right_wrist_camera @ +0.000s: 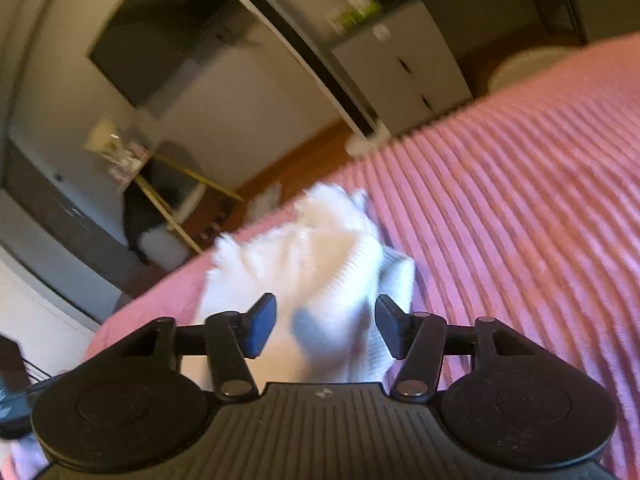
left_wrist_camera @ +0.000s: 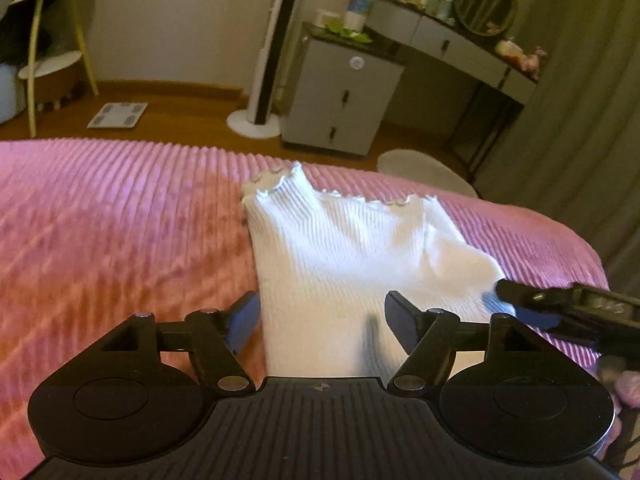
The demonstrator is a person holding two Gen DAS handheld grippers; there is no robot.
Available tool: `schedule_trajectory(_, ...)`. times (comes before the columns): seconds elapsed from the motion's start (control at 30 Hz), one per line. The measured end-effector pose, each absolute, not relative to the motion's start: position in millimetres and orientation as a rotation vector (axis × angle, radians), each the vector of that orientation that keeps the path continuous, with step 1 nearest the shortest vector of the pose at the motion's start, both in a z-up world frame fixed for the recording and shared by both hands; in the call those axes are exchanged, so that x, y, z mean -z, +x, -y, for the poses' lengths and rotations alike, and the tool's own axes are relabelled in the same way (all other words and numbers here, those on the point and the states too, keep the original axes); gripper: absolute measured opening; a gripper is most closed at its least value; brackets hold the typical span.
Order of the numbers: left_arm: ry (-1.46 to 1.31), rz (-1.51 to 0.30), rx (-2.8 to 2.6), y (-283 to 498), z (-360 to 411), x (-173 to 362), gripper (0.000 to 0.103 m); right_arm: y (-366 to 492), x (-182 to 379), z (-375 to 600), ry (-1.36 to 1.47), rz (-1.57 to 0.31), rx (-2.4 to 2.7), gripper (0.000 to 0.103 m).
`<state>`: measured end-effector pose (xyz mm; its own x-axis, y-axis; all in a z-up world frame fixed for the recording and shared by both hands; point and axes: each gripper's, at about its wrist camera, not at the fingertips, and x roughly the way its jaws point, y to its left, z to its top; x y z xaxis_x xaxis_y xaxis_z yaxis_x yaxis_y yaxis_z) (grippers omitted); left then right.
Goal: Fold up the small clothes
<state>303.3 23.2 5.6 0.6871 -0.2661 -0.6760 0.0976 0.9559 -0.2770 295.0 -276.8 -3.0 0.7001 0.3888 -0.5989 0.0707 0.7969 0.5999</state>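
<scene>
A small white ribbed knit garment (left_wrist_camera: 352, 252) with a frilled edge lies on the pink ribbed bedspread (left_wrist_camera: 120, 232). My left gripper (left_wrist_camera: 322, 322) is open, its jaws wide apart over the garment's near end. The right gripper (left_wrist_camera: 516, 304) enters the left wrist view from the right, at the garment's right corner. In the right wrist view the right gripper (right_wrist_camera: 326, 326) is open, with the bunched white garment (right_wrist_camera: 320, 264) between and beyond its fingers. The view is blurred and tilted.
The bed's far edge drops to a wooden floor (left_wrist_camera: 180, 112). Beyond it stand a grey cabinet (left_wrist_camera: 340, 96), a tower fan (left_wrist_camera: 264, 80), a dressing table (left_wrist_camera: 452, 40) with a round mirror, a round stool (left_wrist_camera: 424, 168), a scale (left_wrist_camera: 118, 115) and a yellow-legged shelf (left_wrist_camera: 52, 52).
</scene>
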Motion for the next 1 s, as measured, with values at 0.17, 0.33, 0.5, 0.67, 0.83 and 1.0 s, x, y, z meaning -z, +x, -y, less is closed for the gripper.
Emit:
schedule_trajectory(0.17, -0.184, -0.755, 0.207, 298, -15, 1, 0.077, 305, 11, 263, 0.583, -0.789, -0.202, 0.043)
schedule_trajectory(0.33, -0.088, -0.765, 0.179, 296, 1, 9, 0.081, 311, 18, 248, 0.5, -0.817, -0.242, 0.025)
schedule_trajectory(0.5, -0.094, -0.694, 0.135, 292, 4, 6, 0.091, 284, 6, 247, 0.407, -0.624, -0.147, 0.023)
schedule_trajectory(0.67, -0.094, -0.781, 0.078, 297, 3, 32, 0.092, 283, 20, 248, 0.375, -0.713, -0.081, 0.037)
schedule_trajectory(0.83, -0.128, -0.695, 0.021, 292, -5, 2, 0.09, 262, -26, 237, 0.323, -0.544, -0.046, 0.038)
schedule_trajectory(1.0, -0.131, -0.711, 0.026, 314, 5, 12, 0.093, 279, -24, 182, 0.099, -0.53, -0.022, 0.037)
